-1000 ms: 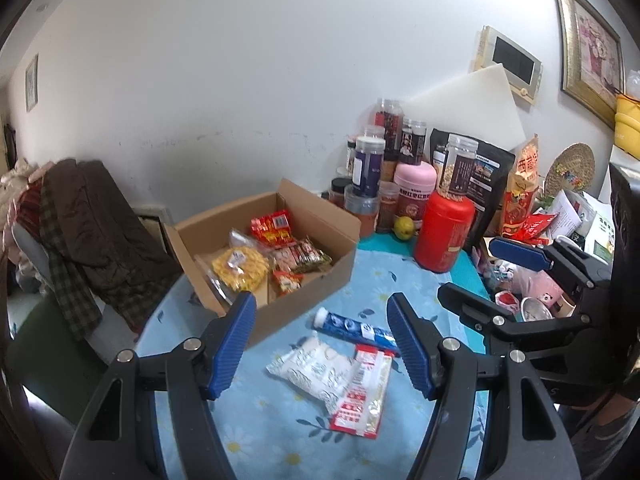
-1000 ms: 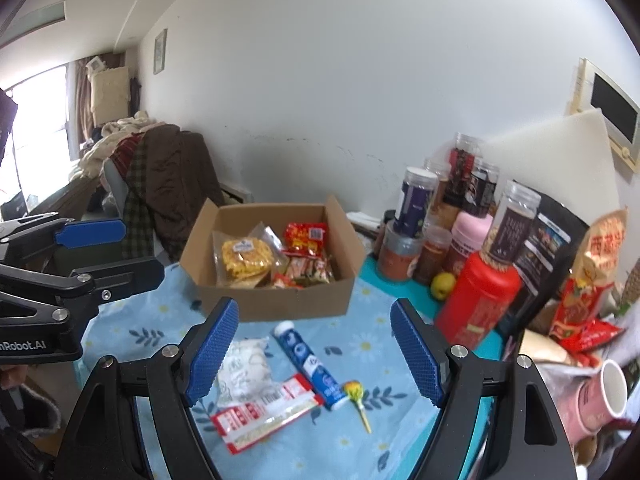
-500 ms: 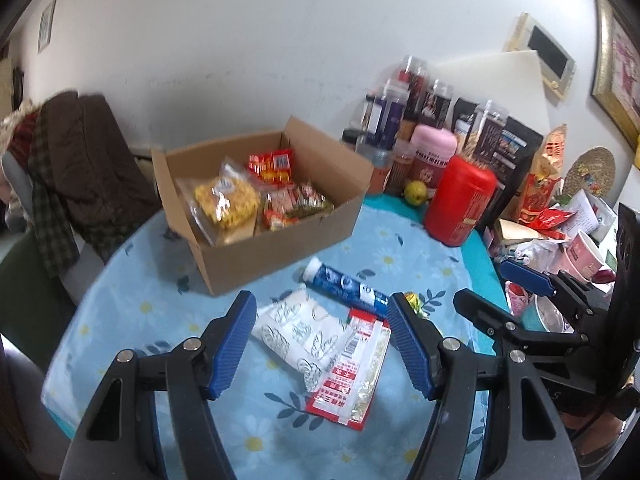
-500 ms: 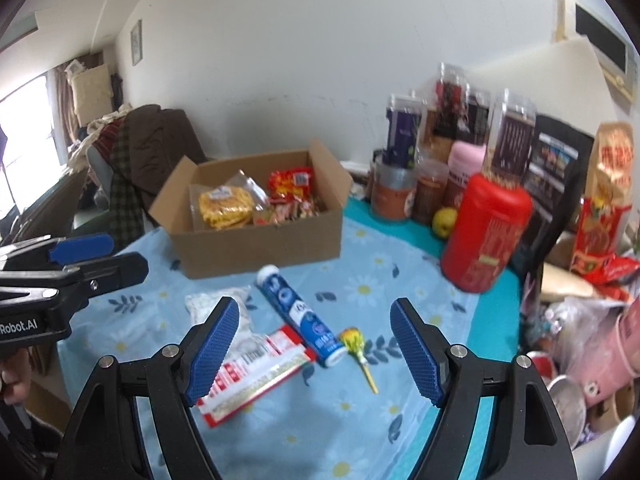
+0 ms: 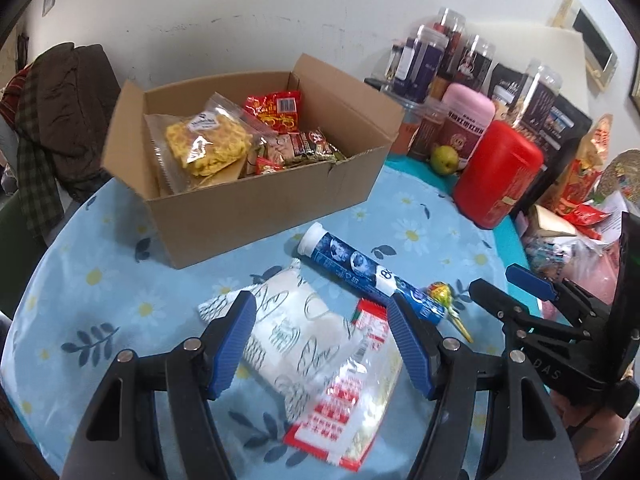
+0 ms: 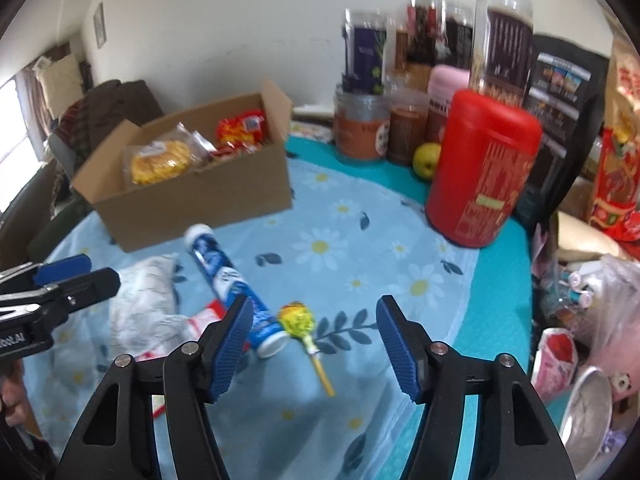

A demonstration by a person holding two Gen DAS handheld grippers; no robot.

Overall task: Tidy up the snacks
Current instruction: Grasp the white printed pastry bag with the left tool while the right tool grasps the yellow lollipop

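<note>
Cardboard box [image 5: 256, 200] found standing open at the far side of the bench [image 5: 120, 300], already holding a clear bag of yellow noodles [image 5: 206, 144] and red snack packets [image 5: 276, 110]. Four loose items noted on the daisy-print cloth in front of the box: white printed packet [image 5: 296, 340], red-and-white sachet [image 5: 356, 392] partly overlapping it, blue tube [image 5: 360, 272] lying on its side, and lollipop [image 6: 298, 320] just beside the tube's cap end. Left gripper [image 5: 322, 344] poised over the white packet and sachet, fingers apart, no contact visible. Right gripper [image 6: 314, 344] poised over the lollipop, fingers closing, lollipop seen between them but not pressed. Red canister [image 6: 484, 168], green fruit [image 6: 426, 160] and a row of jars [image 6: 500, 40] crowded along the far right edge, well apart from the loose snacks. Dark clothing [image 5: 68, 104] heaped beyond the bench at left.
</note>
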